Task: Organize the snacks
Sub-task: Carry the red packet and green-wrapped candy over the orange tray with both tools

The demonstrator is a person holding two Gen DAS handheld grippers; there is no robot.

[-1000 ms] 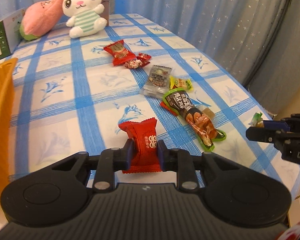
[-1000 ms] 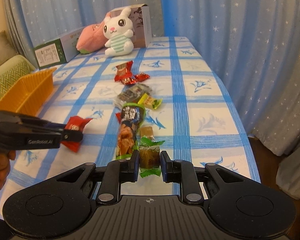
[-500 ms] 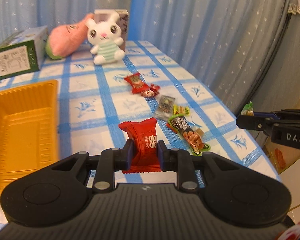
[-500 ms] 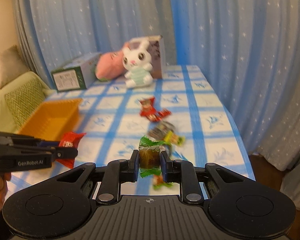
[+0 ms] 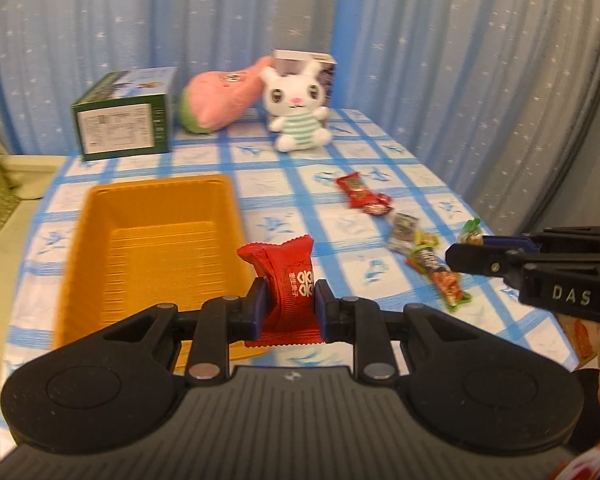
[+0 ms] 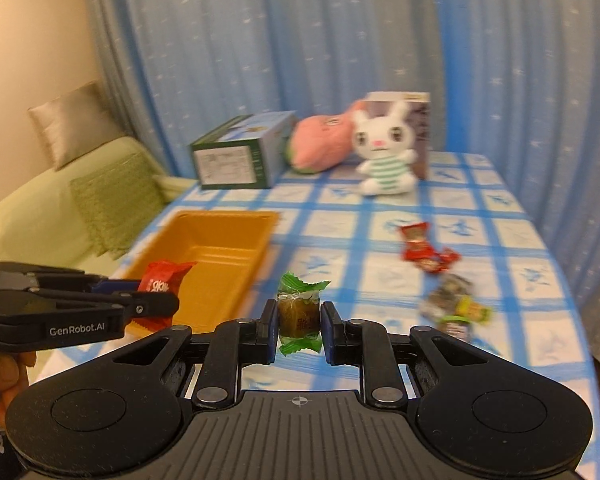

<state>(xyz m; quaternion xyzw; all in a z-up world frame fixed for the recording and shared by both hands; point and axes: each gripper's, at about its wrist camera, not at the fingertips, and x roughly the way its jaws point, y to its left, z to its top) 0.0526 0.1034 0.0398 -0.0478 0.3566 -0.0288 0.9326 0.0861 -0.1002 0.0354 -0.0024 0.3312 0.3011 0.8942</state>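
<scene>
My left gripper (image 5: 288, 304) is shut on a red snack packet (image 5: 286, 276), held in the air by the near right corner of the orange tray (image 5: 100, 240). In the right wrist view the same packet (image 6: 162, 282) shows in the left gripper (image 6: 156, 304) at the tray's near side. My right gripper (image 6: 299, 326) is shut on a small brown candy in a green wrapper (image 6: 299, 314), above the tablecloth to the right of the orange tray (image 6: 220, 220). The candy's green tip (image 5: 471, 232) peeks from the right gripper (image 5: 460, 254) in the left wrist view. Several loose snacks (image 5: 420, 240) lie on the right of the table.
A white plush rabbit (image 5: 296, 108), a pink plush (image 5: 220, 96) and a green box (image 5: 124, 120) stand at the table's far end before blue curtains. A green sofa (image 6: 60, 208) sits left of the table. The table's right edge (image 6: 572, 320) drops off.
Both grippers have risen and drawn back from the table, each still holding its snack. The orange tray has come fully into both views, and the loose snacks now lie farther off.
</scene>
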